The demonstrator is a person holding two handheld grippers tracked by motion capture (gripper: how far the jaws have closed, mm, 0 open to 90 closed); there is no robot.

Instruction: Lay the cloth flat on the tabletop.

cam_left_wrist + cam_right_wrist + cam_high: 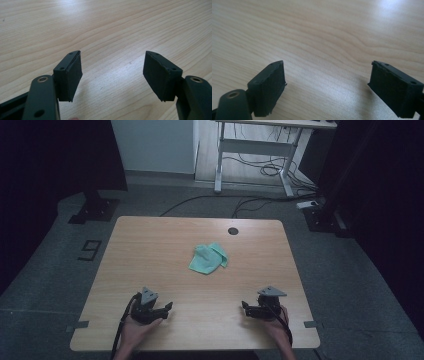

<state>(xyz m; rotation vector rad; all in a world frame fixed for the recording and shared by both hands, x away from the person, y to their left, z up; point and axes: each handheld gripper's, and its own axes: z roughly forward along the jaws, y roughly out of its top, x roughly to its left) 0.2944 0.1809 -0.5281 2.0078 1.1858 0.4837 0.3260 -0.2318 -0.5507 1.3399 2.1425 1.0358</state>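
A crumpled green cloth (pixel 209 259) is lying near the middle of the wooden table (pixel 150 250), towards its far edge; the left tool (pixel 164 309) and the right tool (pixel 246 308) are resting at the near edge, well apart from the cloth, each pointing inward with jaws standing wide and gripping nothing; a dark round hole (pixel 233 231) is sitting beyond the cloth.

A dim room: grey floor (pixel 45 270), white desk frame (pixel 255 150) with loose cables (pixel 265 170), black curtains (pixel 50 155) at both sides.
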